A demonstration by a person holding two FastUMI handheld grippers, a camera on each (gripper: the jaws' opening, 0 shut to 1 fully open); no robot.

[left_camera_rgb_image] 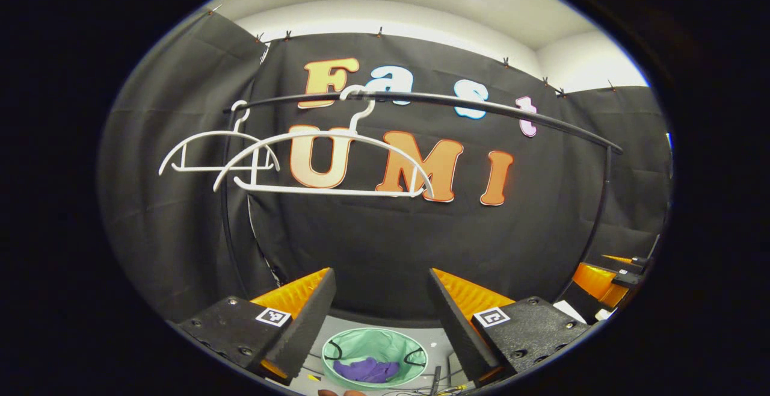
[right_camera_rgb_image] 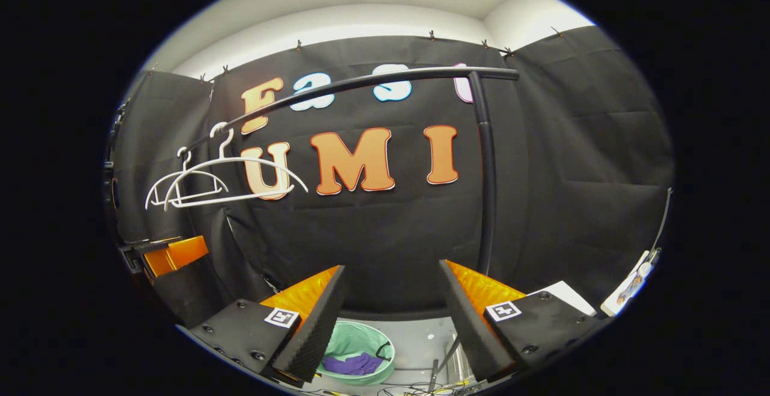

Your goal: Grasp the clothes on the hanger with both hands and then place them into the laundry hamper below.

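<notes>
bright overhead light, sharp, fisheye-warped edges

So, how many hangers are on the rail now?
2, both bare, near the rail's left end: the front hanger and, to its left, the rear hanger. None looks hidden.

No readable text, brand or number appears on any object. The left gripper [left_camera_rgb_image: 381,300] and the right gripper [right_camera_rgb_image: 392,297] each carry two small white square tags printed with black block patterns, one on each finger mount [left_camera_rgb_image: 273,316]; these are coded markers, not words. A white sheet [right_camera_rgb_image: 565,295] by the rack's foot shows nothing legible.
</notes>
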